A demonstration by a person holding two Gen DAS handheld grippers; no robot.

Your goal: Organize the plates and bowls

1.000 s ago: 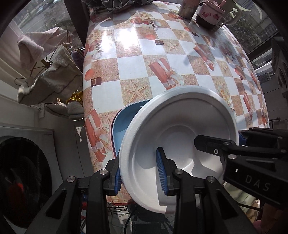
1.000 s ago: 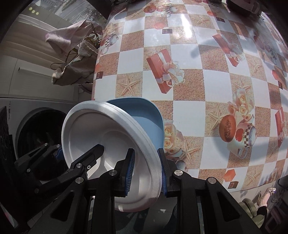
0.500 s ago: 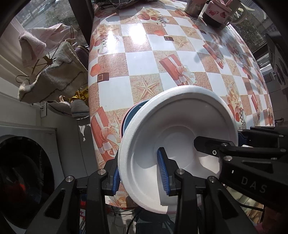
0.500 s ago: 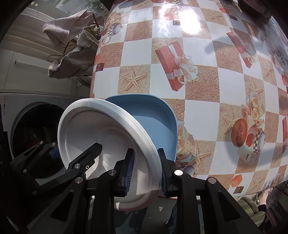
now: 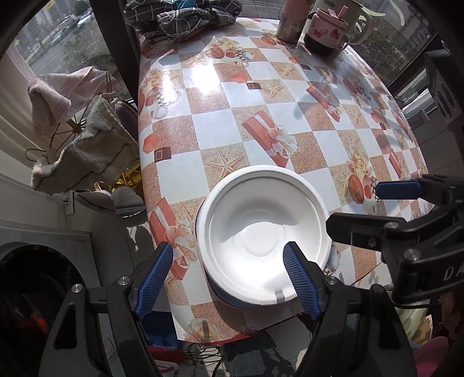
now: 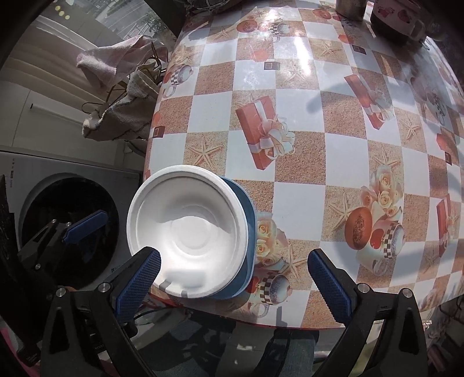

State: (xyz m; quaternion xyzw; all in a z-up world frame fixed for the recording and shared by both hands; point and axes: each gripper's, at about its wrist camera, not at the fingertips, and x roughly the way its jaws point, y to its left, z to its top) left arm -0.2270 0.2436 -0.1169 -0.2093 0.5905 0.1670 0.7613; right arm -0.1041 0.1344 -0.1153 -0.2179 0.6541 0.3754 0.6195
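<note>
A white foam plate (image 5: 264, 237) (image 6: 188, 232) lies flat on a blue plate (image 5: 226, 301) (image 6: 246, 232) at the near left corner of the table (image 5: 261, 87). My left gripper (image 5: 227, 272) hovers over the white plate's near rim with its jaws opening. One pad is above the plate and the other is past the table's edge, and neither touches it. My right gripper (image 6: 233, 278) also stands with its jaws opening wide. It straddles the plates' right side from above and holds nothing.
Two mugs (image 5: 327, 29) and a metal cup (image 5: 288, 23) stand at the table's far end, beside a dark checked cloth (image 5: 185, 14). Towels (image 5: 84, 150) hang on a rack left of the table, above slippers (image 5: 116, 200). A washing machine (image 6: 58, 208) stands below left.
Both grippers have let go of the white plate, which was tilted between their pads. It now rests flat on the blue plate, and both pairs of jaws have spread wide.
</note>
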